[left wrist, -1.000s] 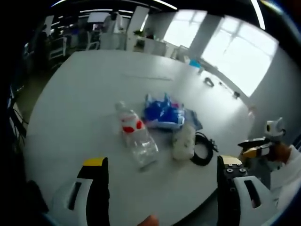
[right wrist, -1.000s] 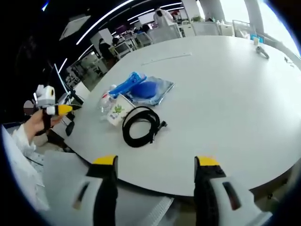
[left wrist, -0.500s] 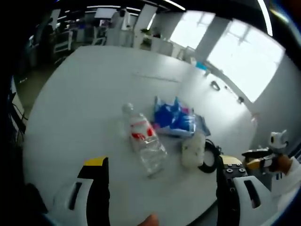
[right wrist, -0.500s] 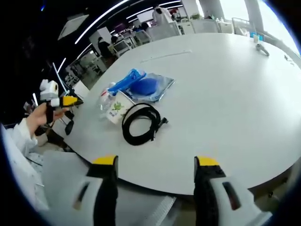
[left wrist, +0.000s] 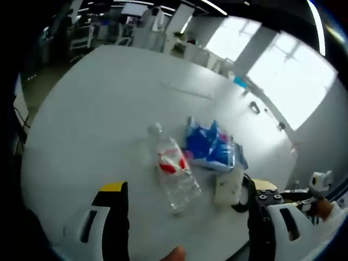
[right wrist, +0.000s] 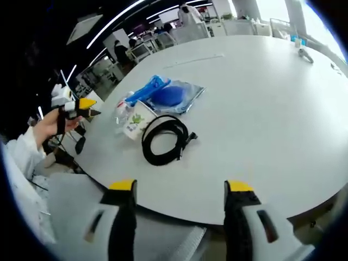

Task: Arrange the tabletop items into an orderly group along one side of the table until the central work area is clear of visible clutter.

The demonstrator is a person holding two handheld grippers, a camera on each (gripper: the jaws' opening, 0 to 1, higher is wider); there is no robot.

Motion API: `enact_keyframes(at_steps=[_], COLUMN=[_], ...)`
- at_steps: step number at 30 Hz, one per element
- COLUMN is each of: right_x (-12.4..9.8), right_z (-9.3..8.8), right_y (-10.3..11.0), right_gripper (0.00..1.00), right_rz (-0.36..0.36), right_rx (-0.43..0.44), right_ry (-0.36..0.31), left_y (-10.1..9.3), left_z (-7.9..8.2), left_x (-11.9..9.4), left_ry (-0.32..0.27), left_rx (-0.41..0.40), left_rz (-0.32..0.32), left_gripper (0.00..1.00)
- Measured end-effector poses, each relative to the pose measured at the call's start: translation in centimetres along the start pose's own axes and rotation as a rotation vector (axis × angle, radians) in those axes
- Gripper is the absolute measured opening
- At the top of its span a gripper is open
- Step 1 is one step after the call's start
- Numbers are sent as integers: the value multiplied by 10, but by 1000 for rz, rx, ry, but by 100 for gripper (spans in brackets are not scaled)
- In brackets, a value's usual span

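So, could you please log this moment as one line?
left hand-held gripper: open, above bottle | right hand-held gripper: open, off table edge | coiled cable, blue bag: untouched

The table (right wrist: pixel 283 103) has a smooth, matt white top. The bottle (left wrist: pixel 174 175) is clear, glossy plastic with a red paper-like label, and the blue bag (right wrist: pixel 173 98) looks like shiny plastic film. The coiled cable (right wrist: pixel 163 140) is matt black.

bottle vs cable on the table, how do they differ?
The bottle is clear plastic with a red label; the cable is black. The bottle lies straight on its side; the cable is wound into a loose coil. Both rest on the white table, beside the blue bag, neither held by a gripper.
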State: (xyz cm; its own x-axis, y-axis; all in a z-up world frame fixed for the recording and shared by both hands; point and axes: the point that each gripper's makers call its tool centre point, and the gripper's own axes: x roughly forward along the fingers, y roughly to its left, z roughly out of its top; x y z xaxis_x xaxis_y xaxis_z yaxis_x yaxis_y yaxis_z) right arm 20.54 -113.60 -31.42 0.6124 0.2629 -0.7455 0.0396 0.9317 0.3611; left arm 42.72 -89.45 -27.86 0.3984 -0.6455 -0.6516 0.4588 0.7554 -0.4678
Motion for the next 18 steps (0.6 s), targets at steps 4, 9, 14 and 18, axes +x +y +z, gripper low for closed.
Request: enact_keyframes(at_steps=[4, 9, 14, 18], right_x=[1, -2, -4, -6], right_z=[1, 2, 3, 6], right_y=[-3, -9, -12, -13], right_gripper=[64, 63, 62, 62], right_rz=[-4, -15, -18, -7], right_rx=[12, 31, 80, 122], right_ry=[-7, -19, -44, -67], left_y=[1, -1, -5, -4], left_z=[-1, 3, 3, 1], left_x=[7, 16, 25, 28], left_ry=[10, 13, 25, 37], left_rx=[-35, -47, -46, -35], left_rz=[-5, 8, 1, 14], left_gripper=[86, 85, 84, 84])
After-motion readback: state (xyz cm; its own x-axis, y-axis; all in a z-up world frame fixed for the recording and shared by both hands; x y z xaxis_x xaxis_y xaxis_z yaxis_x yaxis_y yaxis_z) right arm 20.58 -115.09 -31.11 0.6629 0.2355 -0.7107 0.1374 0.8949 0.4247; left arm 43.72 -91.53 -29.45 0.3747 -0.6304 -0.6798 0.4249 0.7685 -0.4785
